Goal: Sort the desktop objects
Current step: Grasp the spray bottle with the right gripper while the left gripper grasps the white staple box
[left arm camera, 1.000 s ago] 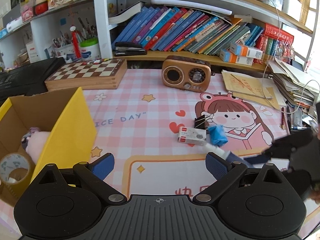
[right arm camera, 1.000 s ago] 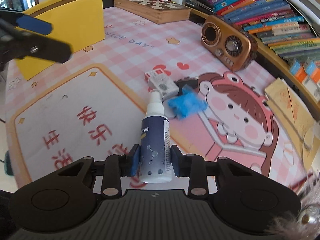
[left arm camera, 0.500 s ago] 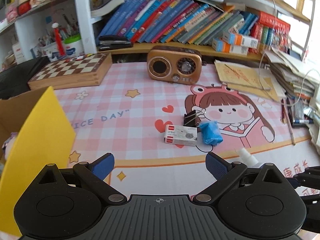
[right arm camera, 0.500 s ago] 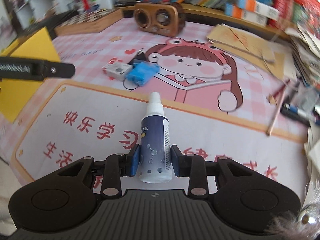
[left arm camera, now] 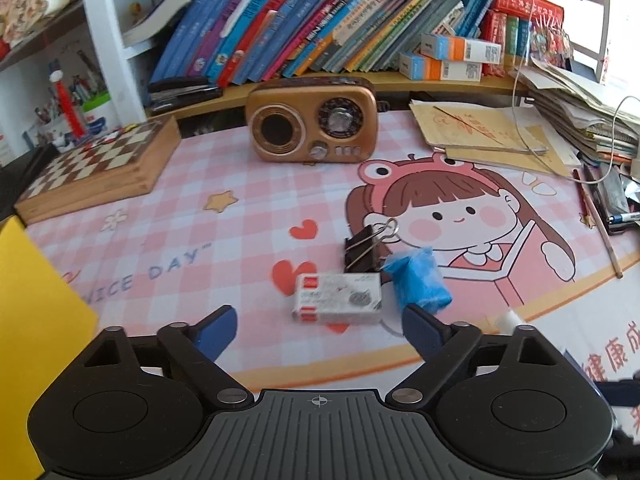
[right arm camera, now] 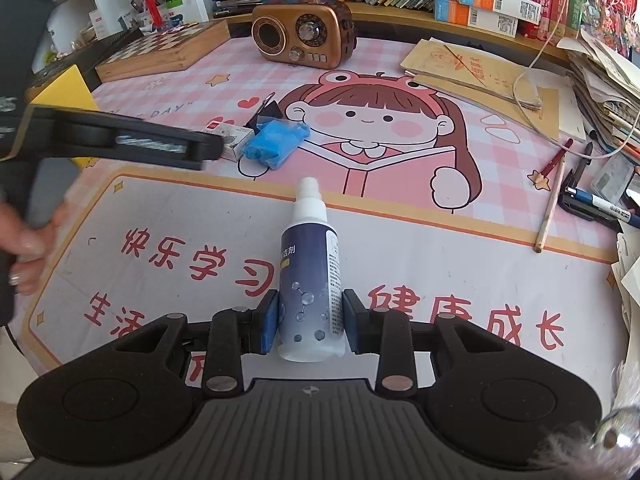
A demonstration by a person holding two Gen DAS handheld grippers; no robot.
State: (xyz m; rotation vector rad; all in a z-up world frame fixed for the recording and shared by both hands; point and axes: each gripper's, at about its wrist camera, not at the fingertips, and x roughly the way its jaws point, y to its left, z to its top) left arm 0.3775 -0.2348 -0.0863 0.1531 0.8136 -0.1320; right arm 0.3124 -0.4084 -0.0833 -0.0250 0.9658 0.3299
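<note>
Left wrist view: left gripper (left arm camera: 318, 326) is hovering over the desk mat (left arm camera: 240, 220) mid-area, jaws wide but closing, empty; staple box (left arm camera: 338, 298) is lying just ahead between them, long axis crosswise. Right gripper (right arm camera: 308, 322) is clamping the spray bottle (right arm camera: 310, 280), nozzle pointing forward.

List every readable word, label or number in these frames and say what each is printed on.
"ICE DAY" with a trademark sign: pink checked desk mat, first letter hidden by the yellow box flap.
"快乐学习": desk mat, red characters.
"健康成长": desk mat, red characters.
"洁剂": label of the spray bottle held in the right gripper; its fine print is too small.
Book spines, staple box, orange-and-blue cartons: too blurred to read.
</note>
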